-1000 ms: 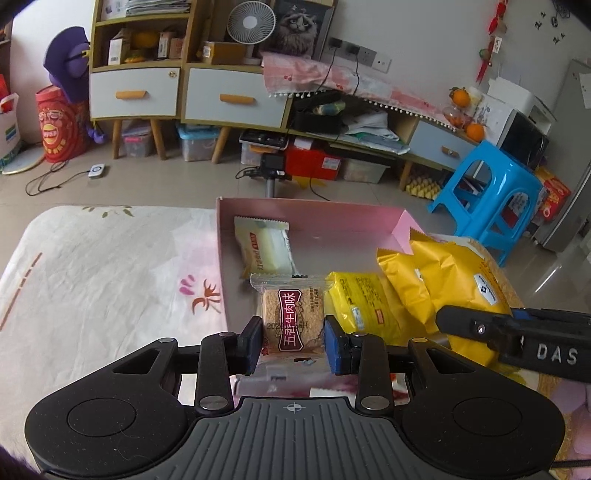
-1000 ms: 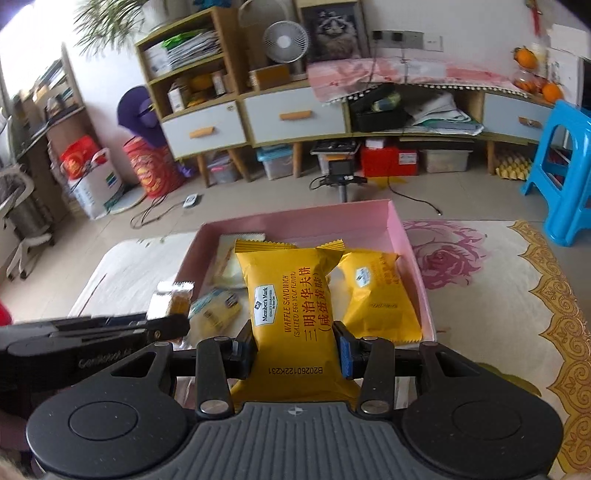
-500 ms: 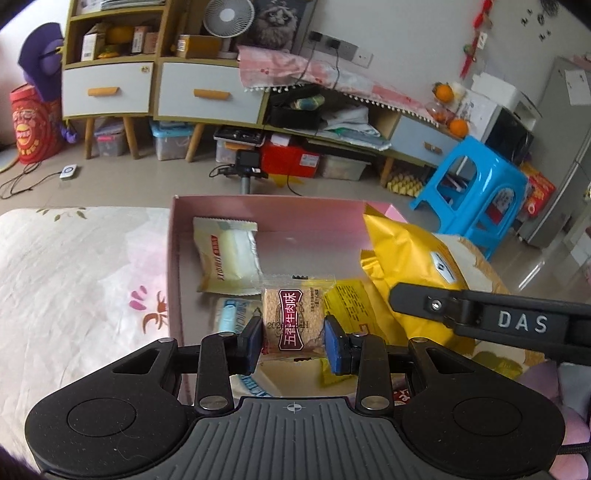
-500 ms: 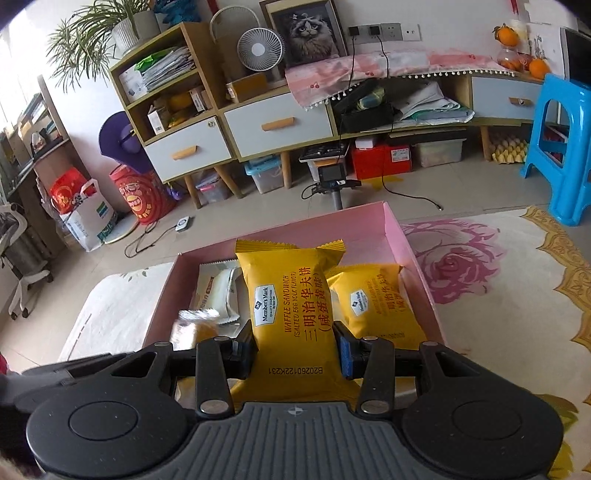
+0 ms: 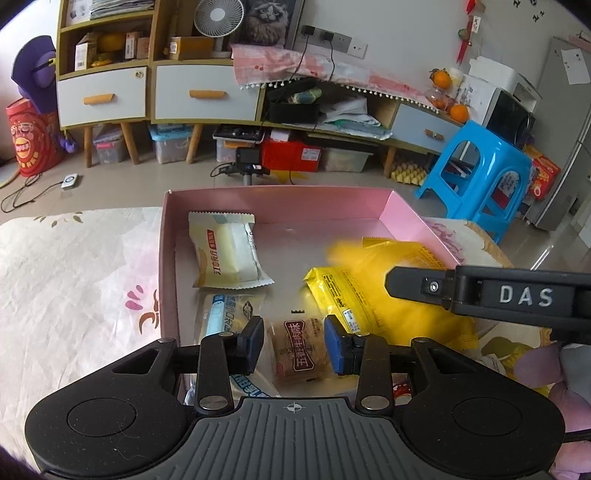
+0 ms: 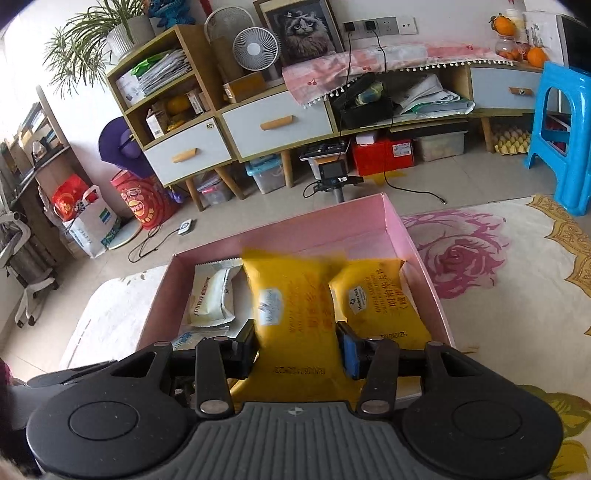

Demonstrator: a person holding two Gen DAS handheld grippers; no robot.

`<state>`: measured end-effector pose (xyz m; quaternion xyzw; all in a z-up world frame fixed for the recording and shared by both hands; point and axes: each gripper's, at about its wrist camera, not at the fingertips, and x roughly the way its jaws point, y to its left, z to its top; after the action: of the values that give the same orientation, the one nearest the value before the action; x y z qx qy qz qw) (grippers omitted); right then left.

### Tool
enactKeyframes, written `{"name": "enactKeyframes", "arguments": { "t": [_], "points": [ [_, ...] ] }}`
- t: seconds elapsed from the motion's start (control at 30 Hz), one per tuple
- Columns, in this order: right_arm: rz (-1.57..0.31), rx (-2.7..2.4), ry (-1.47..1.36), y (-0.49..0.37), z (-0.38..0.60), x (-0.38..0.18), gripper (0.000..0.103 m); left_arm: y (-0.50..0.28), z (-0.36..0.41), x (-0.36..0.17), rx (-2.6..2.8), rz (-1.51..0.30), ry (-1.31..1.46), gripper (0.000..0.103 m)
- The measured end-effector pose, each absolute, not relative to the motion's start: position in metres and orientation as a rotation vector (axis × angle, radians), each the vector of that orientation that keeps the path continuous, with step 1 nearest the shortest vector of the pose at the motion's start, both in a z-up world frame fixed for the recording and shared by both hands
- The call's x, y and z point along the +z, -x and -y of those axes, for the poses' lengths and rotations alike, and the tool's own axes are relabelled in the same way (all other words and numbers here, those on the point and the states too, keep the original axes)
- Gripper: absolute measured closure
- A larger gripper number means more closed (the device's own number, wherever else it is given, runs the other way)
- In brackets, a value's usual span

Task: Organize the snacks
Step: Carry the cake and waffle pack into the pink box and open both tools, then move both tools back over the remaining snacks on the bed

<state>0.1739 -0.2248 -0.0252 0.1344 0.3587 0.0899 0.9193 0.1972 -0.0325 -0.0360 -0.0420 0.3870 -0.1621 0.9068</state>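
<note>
Snacks fill a pink box [image 5: 280, 206] on a flowered cloth [image 5: 74, 280], and we see both grippers working over its near end. Our left gripper [image 5: 294, 345] has its jaws spread a little wider than the brown biscuit packet [image 5: 300, 349] lying between them; gaps show on either side, so nothing is clamped. Just left of that packet lies a clear wrapper with a blue stripe [image 5: 229, 314], and beyond it, toward the far-left corner, a white and yellow cake packet [image 5: 227, 254].

Our right gripper [image 6: 295, 343] likewise stands parted, its pads clear of the blurred yellow waffle packet [image 6: 295, 306] between them; we cannot tell whether the packet rests on the box floor. A second yellow waffle packet [image 6: 376, 295] lies just to its right against the box's right wall. In the left wrist view the right gripper's black finger, marked DAS, crosses in front of the yellow packets and hides part of them.

Beyond the box stand a camera tripod [image 6: 334, 177] on the tiled floor, a low cabinet with white drawers [image 5: 207, 94], a desk fan [image 6: 256, 48] and a cat portrait [image 6: 306, 31]. A blue plastic stool [image 5: 480, 173] stands far right.
</note>
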Motion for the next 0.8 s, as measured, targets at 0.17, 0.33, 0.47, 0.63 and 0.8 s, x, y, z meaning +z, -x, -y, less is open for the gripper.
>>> {"name": "enactKeyframes", "arguments": {
  "t": [0.17, 0.33, 0.47, 0.63, 0.8],
  "points": [
    [-0.725, 0.178, -0.258, -0.171, 0.226, -0.02, 0.054, -0.193, 0.035, -0.032, -0.335, -0.797, 0.052, 0.064],
    [-0.729, 0.159, -0.236, -0.166, 0.229, -0.018, 0.053, -0.186, 0.041, -0.027, -0.348, -0.787, 0.002, 0.054],
    [-0.722, 0.15, -0.231, -0.16, 0.232, -0.013, 0.045, -0.18, 0.04, -0.021, -0.358, -0.791, 0.006, 0.048],
    [-0.707, 0.151, -0.2, -0.147, 0.232, -0.003, 0.035, -0.169, 0.033, -0.013, -0.367, -0.798, 0.025, 0.042],
    [-0.708, 0.155, -0.157, -0.134, 0.228, 0.004, 0.029, -0.153, 0.03, -0.006, -0.355, -0.791, -0.03, 0.031]
  ]
}}
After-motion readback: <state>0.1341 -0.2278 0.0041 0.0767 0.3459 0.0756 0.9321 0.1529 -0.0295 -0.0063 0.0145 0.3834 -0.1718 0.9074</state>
